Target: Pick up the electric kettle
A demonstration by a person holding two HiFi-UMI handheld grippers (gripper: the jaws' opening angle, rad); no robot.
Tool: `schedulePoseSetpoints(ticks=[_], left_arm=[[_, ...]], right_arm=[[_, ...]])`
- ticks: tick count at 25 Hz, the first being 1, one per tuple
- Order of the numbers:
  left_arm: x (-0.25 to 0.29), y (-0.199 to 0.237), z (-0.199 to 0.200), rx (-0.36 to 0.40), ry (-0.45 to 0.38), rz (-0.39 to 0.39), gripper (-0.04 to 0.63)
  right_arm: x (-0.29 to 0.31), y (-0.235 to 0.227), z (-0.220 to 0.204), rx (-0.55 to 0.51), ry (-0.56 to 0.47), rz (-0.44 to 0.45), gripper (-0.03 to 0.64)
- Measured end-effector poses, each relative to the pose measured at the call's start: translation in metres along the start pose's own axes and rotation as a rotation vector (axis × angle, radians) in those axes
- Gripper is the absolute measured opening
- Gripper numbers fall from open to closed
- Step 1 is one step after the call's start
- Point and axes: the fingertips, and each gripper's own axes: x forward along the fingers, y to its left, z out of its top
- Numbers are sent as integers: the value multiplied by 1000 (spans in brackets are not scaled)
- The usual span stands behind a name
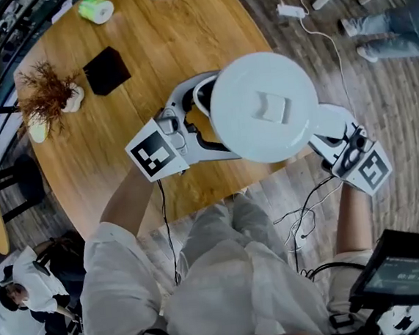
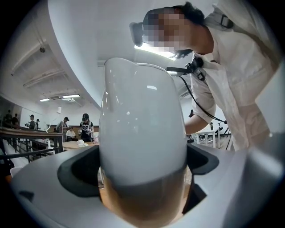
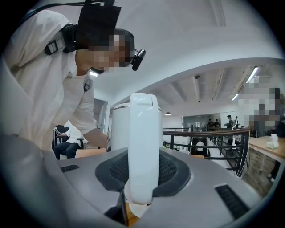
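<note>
Kettle (image 1: 262,106) is clamped between my two tools: my left gripper (image 1: 203,119) squeezes its white body and my right gripper (image 1: 322,131) is clenched on its handle (image 1: 329,118). It hangs over the near edge of the round wooden table (image 1: 147,51). A black box (image 1: 106,70) sits far left.

Glossy smooth white plastic electric kettle (image 1: 262,106), matt grey plastic shells on left gripper (image 1: 205,118) and right gripper (image 3: 142,178), dimpled black rubbery pads (image 3: 171,171), smooth grained wooden table (image 1: 167,34) at eleven o'clock, wood-plank floor (image 1: 380,102) at three o'clock, creased pale cloth shirt (image 1: 125,282) at seven o'clock.
</note>
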Motion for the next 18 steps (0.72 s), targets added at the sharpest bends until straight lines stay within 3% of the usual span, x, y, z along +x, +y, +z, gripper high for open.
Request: schedulePoseSetpoints(ticks=[6,18], left_arm=[[-2,-19,44,-71,-30,41,583],[-12,-70,92,-64,-4,71,584]], right_arm=[[-17,18,39,-11,-1,11,106],[-43,67,73,8,-13,73,106]])
